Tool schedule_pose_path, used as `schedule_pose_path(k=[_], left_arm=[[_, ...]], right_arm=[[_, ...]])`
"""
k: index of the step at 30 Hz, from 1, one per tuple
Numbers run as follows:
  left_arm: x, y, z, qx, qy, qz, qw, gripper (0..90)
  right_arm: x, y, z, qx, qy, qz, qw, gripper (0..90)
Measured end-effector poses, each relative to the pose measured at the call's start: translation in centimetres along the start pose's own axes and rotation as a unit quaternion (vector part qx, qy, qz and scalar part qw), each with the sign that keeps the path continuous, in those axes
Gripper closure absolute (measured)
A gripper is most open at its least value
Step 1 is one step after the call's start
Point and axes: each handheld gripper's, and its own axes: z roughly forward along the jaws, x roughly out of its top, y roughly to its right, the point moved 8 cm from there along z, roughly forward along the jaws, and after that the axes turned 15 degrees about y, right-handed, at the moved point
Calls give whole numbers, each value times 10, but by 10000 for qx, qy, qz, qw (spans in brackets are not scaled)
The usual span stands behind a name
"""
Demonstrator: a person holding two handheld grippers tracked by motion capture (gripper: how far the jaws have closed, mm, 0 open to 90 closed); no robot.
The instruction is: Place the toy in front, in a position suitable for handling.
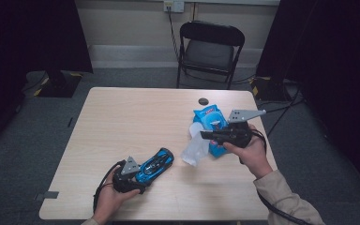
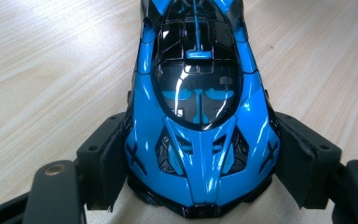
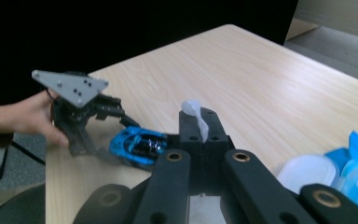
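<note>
Left gripper view looks straight down the blue toy car (image 2: 200,112), which sits on its wheels on the desk (image 2: 51,70) with one end wedged between the two black pads; both pads press its flanks, so the left claw (image 2: 200,172) is clenched on the car. That grip looks meant to pin the car steady against the wood rather than lift it, leaving its glossy roof and sides free to be worked on.

From the high view the car (image 1: 155,165) lies near the front left of the desk, pointing diagonally away from the left claw (image 1: 138,176) and the hand behind it.

Toward the right side, the right claw (image 1: 205,135) is closed on a white wipe (image 1: 194,147), which hangs loose and crumpled below it. In the right gripper view a small tuft of that wipe (image 3: 196,116) sticks up past the shut jaw tips, aimed toward the car (image 3: 137,145). Pinching the sheet at one edge probably leaves a free flap for cleaning.

Just beside the right hand lies the blue wipe pack (image 1: 211,119), its white lid (image 3: 307,170) flipped open. A small dark disc (image 1: 203,101) rests farther back, well apart.
</note>
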Motion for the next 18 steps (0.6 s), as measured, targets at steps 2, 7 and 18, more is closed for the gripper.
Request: schedule_pose_path(k=[2,7,18], left_arm=[[0,0,0,0,-2,2,10000,257],[0,0,0,0,0,2,10000,257],[0,0,0,1,-3,6,10000,256]], right_arm=[[-7,-2,-4,33,-5,48,10000,900],[-24,-4,-14,42,-73,146,9999,900],[-64,-8,-19,-13,-285,248,9993,900]])
